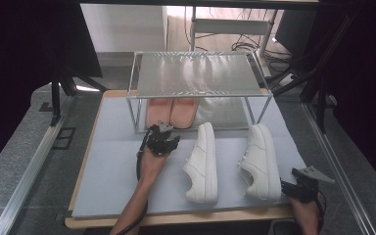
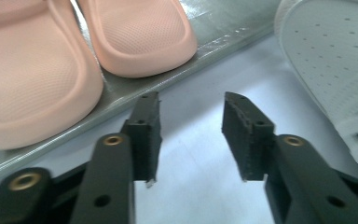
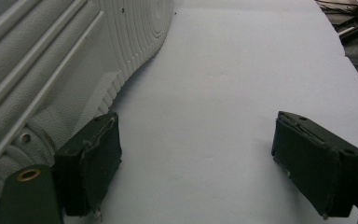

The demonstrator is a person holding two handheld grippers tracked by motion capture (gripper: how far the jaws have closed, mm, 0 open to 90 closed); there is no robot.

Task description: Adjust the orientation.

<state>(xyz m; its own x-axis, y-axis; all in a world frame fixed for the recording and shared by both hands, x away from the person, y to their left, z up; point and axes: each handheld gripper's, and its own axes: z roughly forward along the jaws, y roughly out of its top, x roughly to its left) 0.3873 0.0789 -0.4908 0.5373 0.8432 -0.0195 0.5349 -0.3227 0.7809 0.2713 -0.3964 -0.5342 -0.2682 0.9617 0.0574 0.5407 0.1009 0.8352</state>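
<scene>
Shoe rack (image 1: 138, 95), centre of the high view, two shelves of silvery mesh on a thin metal frame. Top shelf bare. Bottom shelf holds a pair of pink slippers (image 1: 171, 111), side by side at its left end, toes toward the front edge; the rest of that shelf, to the right, is free

Left gripper (image 1: 162, 132) sits just in front of the slippers, centre-left of the high view. In the left gripper view its jaws stand about half open with nothing between them, only mat; the slippers (image 2: 51, 60) fill the upper left, resting on the shelf lip, apart from the pads. Reads as slippers placed and let go

Two white sneakers on the blue mat (image 1: 112, 171), not yet racked: left sneaker (image 1: 203, 164) mid-frame, right sneaker (image 1: 262, 161) right of it, well apart, toes toward the rack

Right gripper (image 1: 288, 188), lower right of the high view, is by the heel of the right sneaker. In the right gripper view its jaws are wide apart and empty; the sneaker (image 3: 51, 70) lies just beside the left-hand jaw, whether touching I cannot tell

Judgement: next job is the sneakers. Back the left gripper straight off so it does not nudge the slippers. Grip each sneaker at the heel collar, lift clear of the shelf lip, slide into the free right part
</scene>
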